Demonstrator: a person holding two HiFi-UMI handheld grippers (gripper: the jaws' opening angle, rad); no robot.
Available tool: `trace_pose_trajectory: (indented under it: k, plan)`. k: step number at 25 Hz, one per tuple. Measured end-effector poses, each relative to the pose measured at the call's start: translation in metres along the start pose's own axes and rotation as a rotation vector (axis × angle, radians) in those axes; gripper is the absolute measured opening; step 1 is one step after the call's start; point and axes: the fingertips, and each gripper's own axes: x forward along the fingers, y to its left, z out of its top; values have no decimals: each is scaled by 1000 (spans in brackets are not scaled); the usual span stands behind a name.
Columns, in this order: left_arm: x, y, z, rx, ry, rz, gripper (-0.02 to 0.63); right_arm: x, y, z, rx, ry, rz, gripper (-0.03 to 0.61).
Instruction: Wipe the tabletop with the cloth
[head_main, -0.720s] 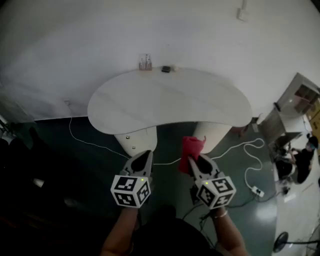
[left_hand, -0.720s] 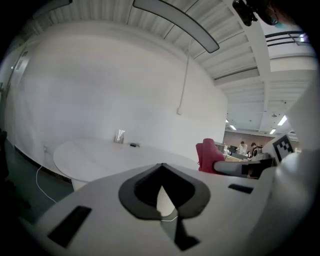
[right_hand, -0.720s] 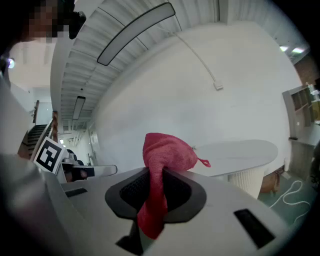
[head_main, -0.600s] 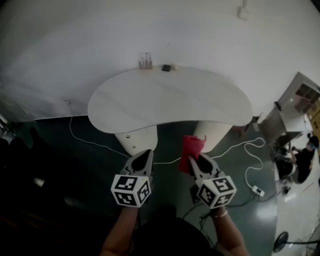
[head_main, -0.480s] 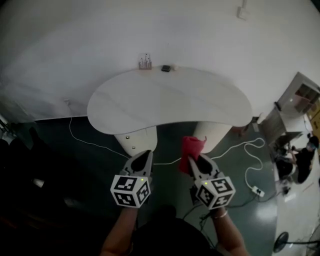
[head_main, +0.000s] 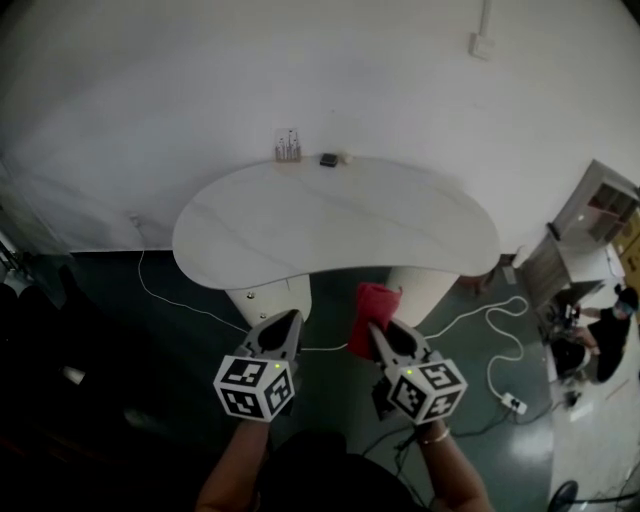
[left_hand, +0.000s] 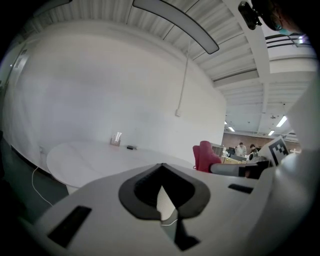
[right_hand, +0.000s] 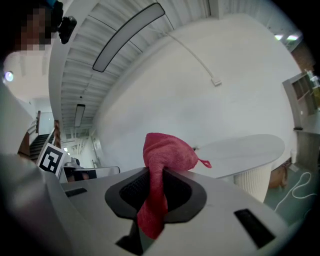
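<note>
Ahead & below: white wall (head_main: 300, 70); dark floor (head_main: 150, 330); white kidney-shaped tabletop (head_main: 330, 225) on pale legs, set against the wall; nearer, both held over the floor, short of the table's near edge: left gripper (head_main: 289, 320), jaws pressed together w/ nothing between; right gripper (head_main: 379, 332), jaws pinching red cloth (head_main: 372, 303), bunched top poking past the tips, apart from tabletop; at far table edge, small holder (head_main: 287, 147) w/ thin upright items, poss. straws; just beside it, small dark obj. (head_main: 328, 159).

One table (head_main: 330, 215), one red cloth (head_main: 372, 308), two grippers (head_main: 289, 320) (head_main: 379, 336) — one holder (head_main: 288, 147), one dark item (head_main: 328, 159).
</note>
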Motion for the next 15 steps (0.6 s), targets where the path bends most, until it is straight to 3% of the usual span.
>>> trace_pose_trajectory:
  k: [8, 15]
  plan:
    - [37, 29, 24, 34, 4, 29, 2, 37, -17, 13, 49, 4, 22, 65]
    - [110, 93, 35, 9, 27, 25, 2, 130, -45, 24, 92, 19, 12, 66]
